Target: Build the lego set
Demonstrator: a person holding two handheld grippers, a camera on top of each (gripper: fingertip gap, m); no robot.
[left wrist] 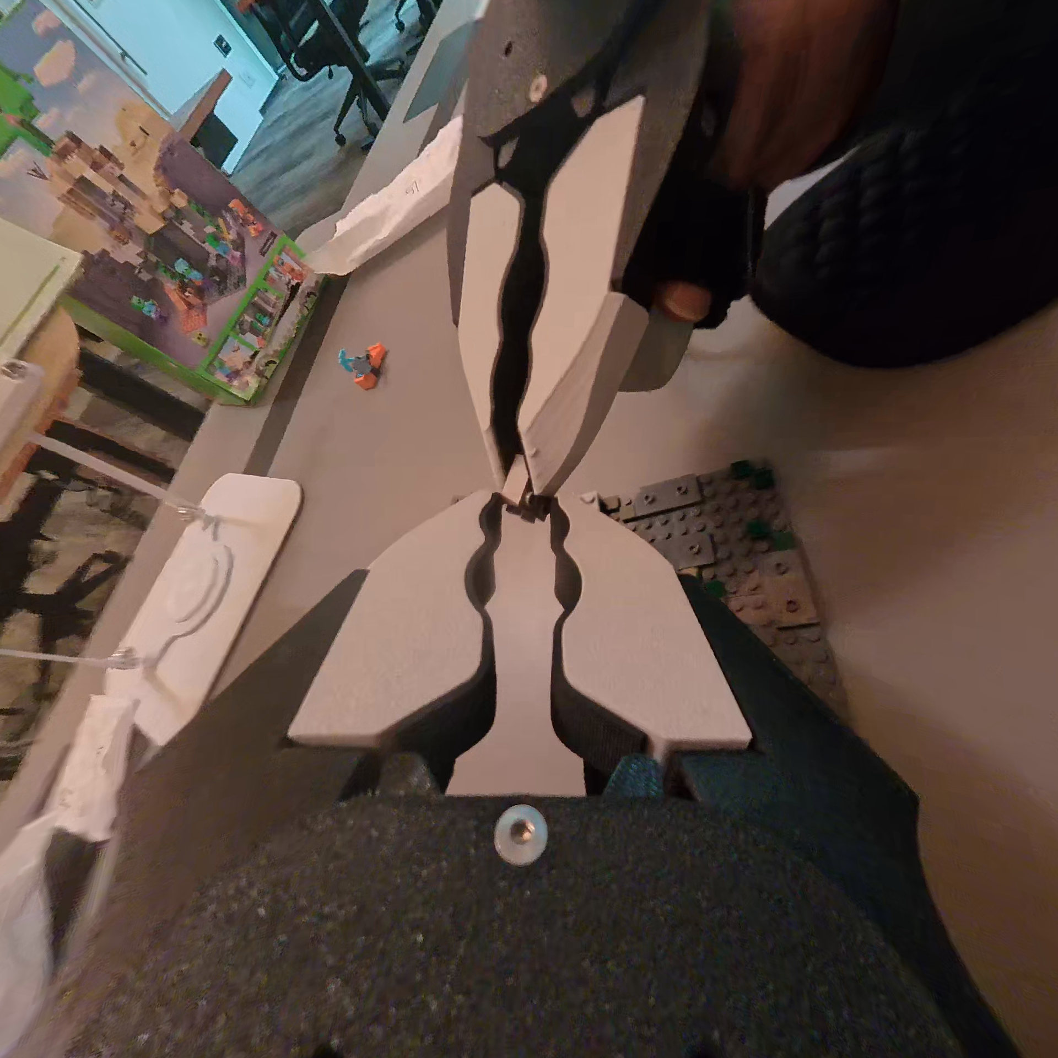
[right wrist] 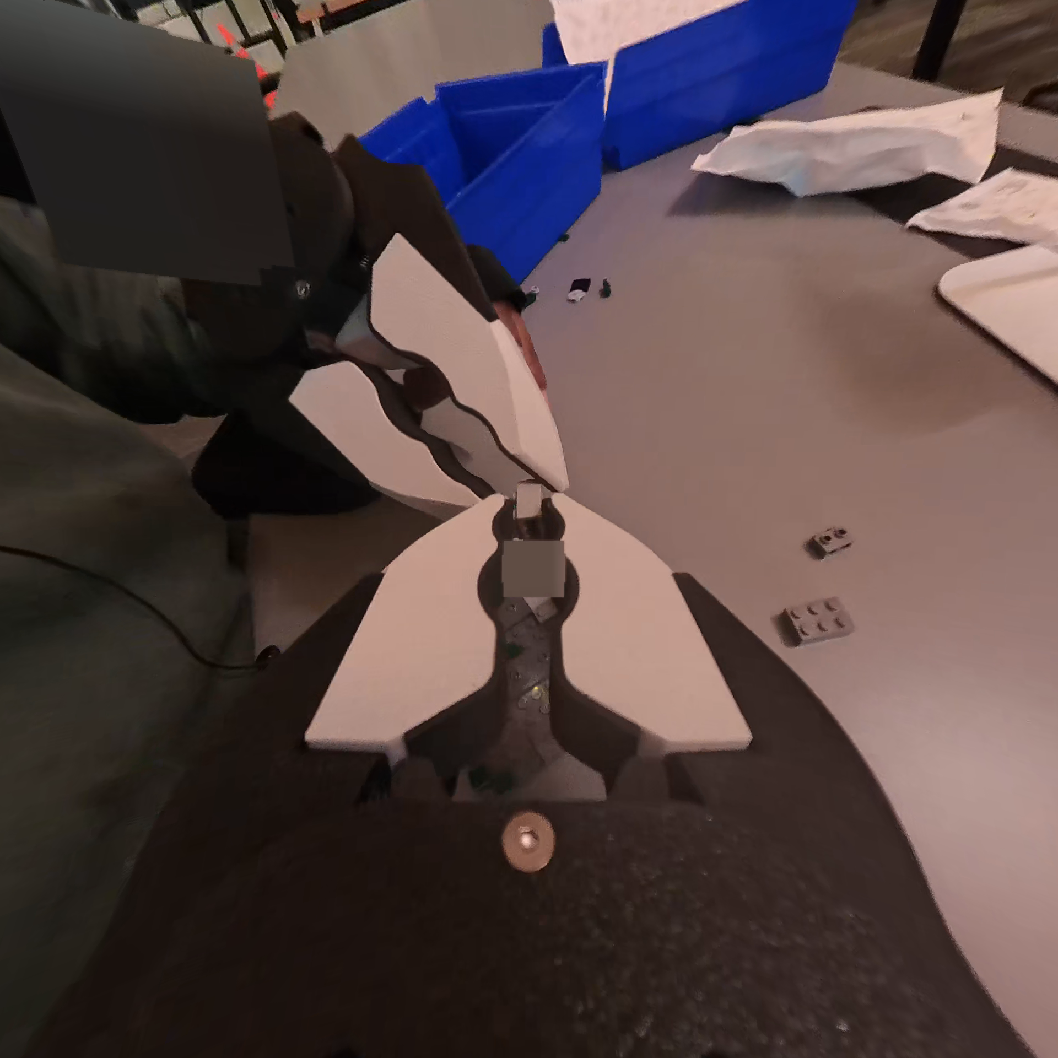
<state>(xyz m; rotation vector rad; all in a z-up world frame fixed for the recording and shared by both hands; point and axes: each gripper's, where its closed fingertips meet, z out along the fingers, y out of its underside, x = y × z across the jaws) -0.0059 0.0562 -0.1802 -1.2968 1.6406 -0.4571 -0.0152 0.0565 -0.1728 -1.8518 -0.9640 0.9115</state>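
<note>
Both grippers are meeting tip to tip over the grey table [right wrist: 744,401], kind of a mid-air handoff. The left gripper [left wrist: 520,504] has its tips nearly closed on a tiny dark piece [left wrist: 531,508], and the right gripper [right wrist: 528,506] comes in from 12 o'clock in the left view, pinching a small light grey brick [right wrist: 528,499]. The 2 bits look like they're touching, so my guess is they're being pressed together, but it's too small to say whether they've clicked.

The build itself, a grey baseplate [left wrist: 738,572] with a few flat plates and some green bits on it, sits at about 3 o'clock from the left tips. It looks like an early stage, mostly just flat ground so far.

Plenty left: in the right view a loose grey 2x3 brick [right wrist: 817,619] and a smaller grey piece [right wrist: 830,541] lie at 3 o'clock, with tiny dark bits [right wrist: 581,288] up near the blue bins [right wrist: 515,172] at 12. An orange and blue mini figure [left wrist: 362,363] lies near the set box [left wrist: 172,257] around 10 o'clock in the left view.
</note>
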